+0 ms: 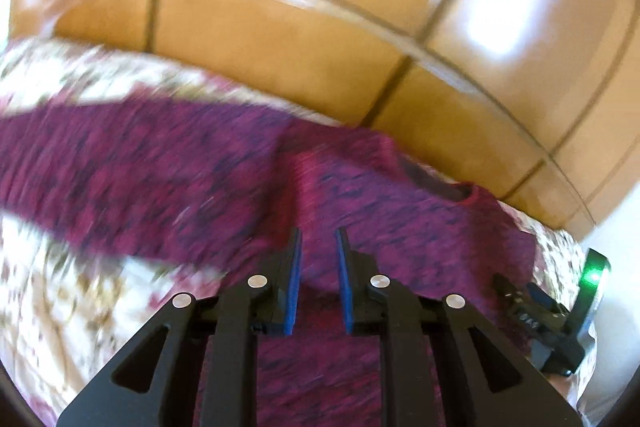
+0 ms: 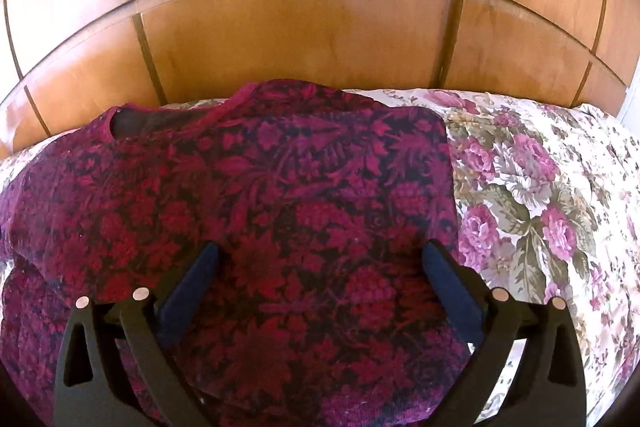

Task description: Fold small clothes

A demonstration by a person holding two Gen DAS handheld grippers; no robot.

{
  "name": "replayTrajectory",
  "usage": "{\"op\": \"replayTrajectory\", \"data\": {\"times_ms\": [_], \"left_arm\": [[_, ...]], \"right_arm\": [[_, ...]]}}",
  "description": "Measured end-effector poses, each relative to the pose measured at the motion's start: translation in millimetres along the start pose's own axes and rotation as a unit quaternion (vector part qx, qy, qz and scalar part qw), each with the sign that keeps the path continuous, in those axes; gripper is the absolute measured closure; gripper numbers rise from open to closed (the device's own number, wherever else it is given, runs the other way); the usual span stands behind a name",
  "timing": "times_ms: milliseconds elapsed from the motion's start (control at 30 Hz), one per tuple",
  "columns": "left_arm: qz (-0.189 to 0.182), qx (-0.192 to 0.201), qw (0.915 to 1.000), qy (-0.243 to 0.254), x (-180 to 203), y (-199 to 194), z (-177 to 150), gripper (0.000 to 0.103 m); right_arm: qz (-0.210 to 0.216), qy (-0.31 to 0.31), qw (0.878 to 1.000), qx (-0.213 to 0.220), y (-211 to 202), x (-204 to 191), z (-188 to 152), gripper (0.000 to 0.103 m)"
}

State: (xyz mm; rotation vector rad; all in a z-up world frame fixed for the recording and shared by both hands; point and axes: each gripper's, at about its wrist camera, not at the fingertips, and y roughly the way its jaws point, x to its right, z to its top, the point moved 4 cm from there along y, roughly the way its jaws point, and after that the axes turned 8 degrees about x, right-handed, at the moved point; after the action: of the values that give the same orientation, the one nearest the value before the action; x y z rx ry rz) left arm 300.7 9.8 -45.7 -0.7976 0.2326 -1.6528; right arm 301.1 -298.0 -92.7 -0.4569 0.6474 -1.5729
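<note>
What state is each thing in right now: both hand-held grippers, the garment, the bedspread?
Left hand-held gripper: jaws narrowly apart, nothing visibly clamped, view blurred.
Right hand-held gripper: wide open, empty, over the garment.
Magenta patterned top: lying on the bed, neckline toward the headboard, right side looks folded in.
Floral bedspread: spread under the top.

Magenta-and-black leaf-patterned sweater (image 2: 280, 211); cream bedspread (image 2: 540, 187) with pink roses.
</note>
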Motion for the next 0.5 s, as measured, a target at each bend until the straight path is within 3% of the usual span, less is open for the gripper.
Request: {"op": "replayTrajectory", "data": {"times_ms": [67,200,333,500], "left_arm": [[-0.011,-0.019,0.9992,0.034,16.3,16.5,4.2,0.077],[0.037,-0.075,0.9959,0.035,7.9,60.2,-6.0,0.077],[0.04,-0.055,0.9967,0.045,4.6,56.5,-14.8,0.077],[0.028,-0.04,0.9984,0.028,0.8,22.2,-16.9,0.077]], "right_arm": [[-0.002,-0.003,1.0,0.0,1.2,-0.2,-0.5,0.002],[-0.007,-0.008,1.0,0.0,-0.2,-6.1,-3.2,0.002],[-0.007,-0.01,1.0,-0.002,0.2,-8.3,-4.2,0.002],[-0.004,-0.007,1.0,-0.003,1.0,-6.6,-4.1,0.002]]}}
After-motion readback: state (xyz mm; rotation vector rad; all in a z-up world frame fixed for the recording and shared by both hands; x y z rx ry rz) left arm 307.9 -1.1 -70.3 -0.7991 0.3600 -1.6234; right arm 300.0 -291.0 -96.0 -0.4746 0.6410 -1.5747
